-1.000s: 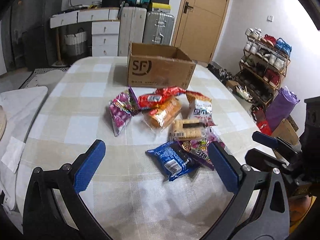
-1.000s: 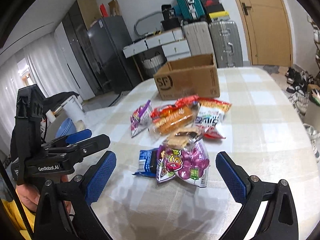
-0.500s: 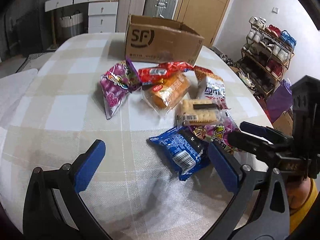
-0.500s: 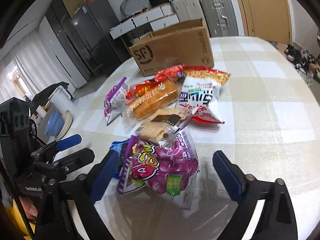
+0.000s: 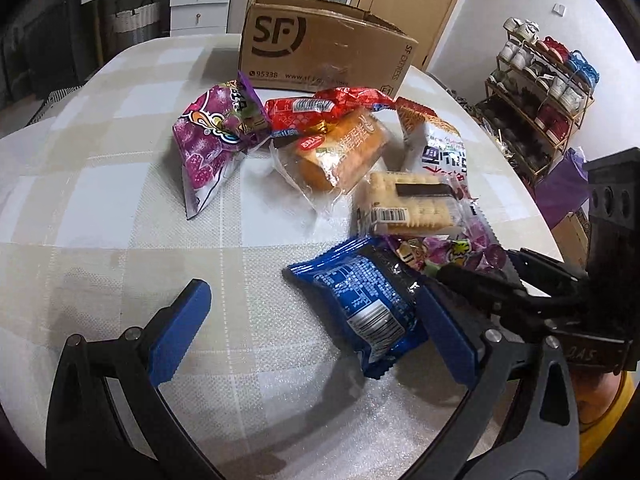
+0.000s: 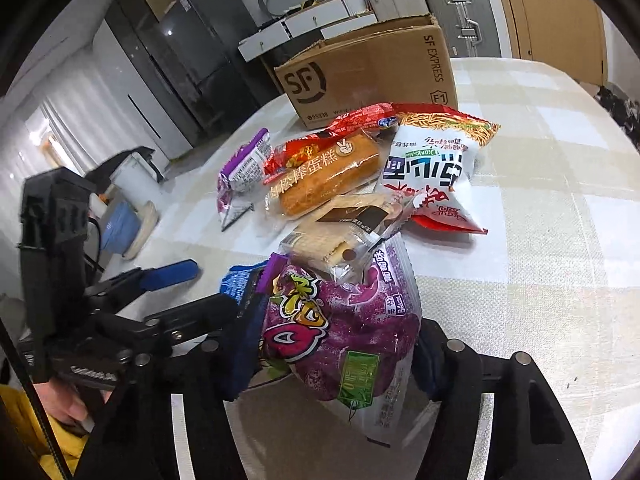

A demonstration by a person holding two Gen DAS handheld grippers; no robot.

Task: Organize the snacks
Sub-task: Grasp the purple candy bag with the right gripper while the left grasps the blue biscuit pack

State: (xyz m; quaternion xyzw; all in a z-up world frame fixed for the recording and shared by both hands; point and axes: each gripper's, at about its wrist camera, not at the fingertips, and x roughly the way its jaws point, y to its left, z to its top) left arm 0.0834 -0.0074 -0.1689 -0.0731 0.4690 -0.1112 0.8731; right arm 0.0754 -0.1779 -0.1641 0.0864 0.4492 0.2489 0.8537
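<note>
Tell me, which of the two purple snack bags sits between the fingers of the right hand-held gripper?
The near purple bag, partly under the cracker pack. The other purple bag lies apart, closer to the cardboard box.

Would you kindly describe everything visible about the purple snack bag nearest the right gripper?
The purple snack bag is a glossy, puffy plastic pouch with cartoon lettering, a green label and a clear crimped end. It lies on the checked tablecloth between the right gripper's fingers, which sit against its sides. The cracker packet overlaps its far end, and the blue snack packet lies beside it.
</note>
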